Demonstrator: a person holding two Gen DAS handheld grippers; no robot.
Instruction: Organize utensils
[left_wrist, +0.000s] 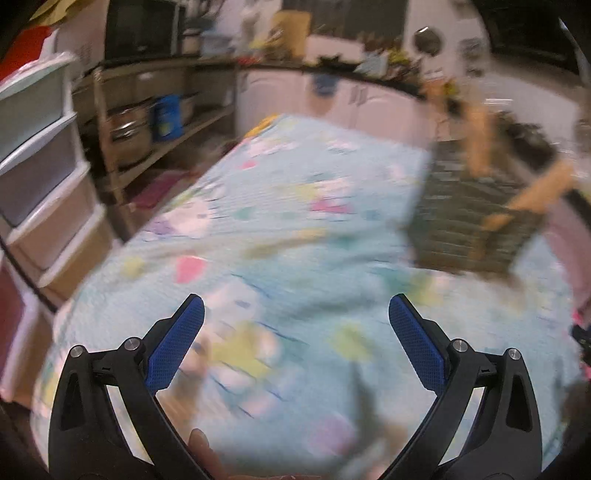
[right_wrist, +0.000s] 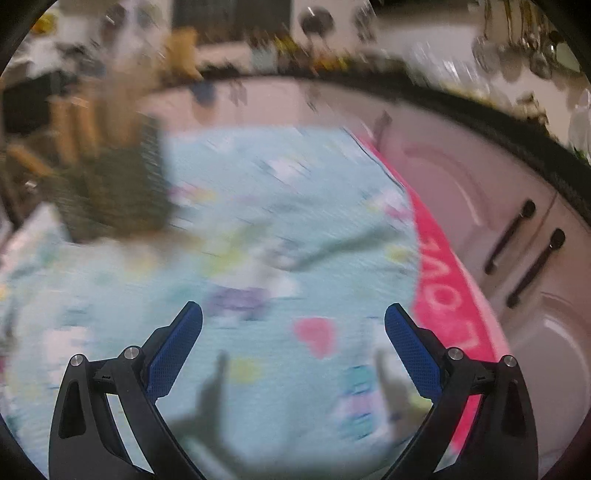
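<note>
Left wrist view is smeared with motion blur, yet the left tool (left_wrist: 295, 321) clearly stands wide open with nothing between its blue pads (left_wrist: 173, 347), hovering over a table draped in a pale blue patterned cloth (left_wrist: 288, 206). The dark woven basket (left_wrist: 469, 214) sits at about 2 o'clock from this tool, well apart, near the far right part of the table. Tan wooden handles (left_wrist: 480, 144) stick up out of it; these are most likely the utensils, though blur hides what kind they are. They stand roughly upright, some leaning to the right.

From the right wrist view, the right tool (right_wrist: 293, 319) is likewise spread open and empty above the same cloth (right_wrist: 295, 206). Here the basket (right_wrist: 114, 192) lies at about 10 o'clock, with the wooden handles (right_wrist: 77, 122) rising from it, long axes near vertical. A pink towel (right_wrist: 439, 266) runs along the table edge at 2 o'clock, with white cabinet doors (right_wrist: 480, 184) beyond.

No loose utensil can be made out on the cloth. The basket lies between the two tools; neither looks plainly nearer. Any grasp would likely need the pads closing across an upright handle from the side.
</note>
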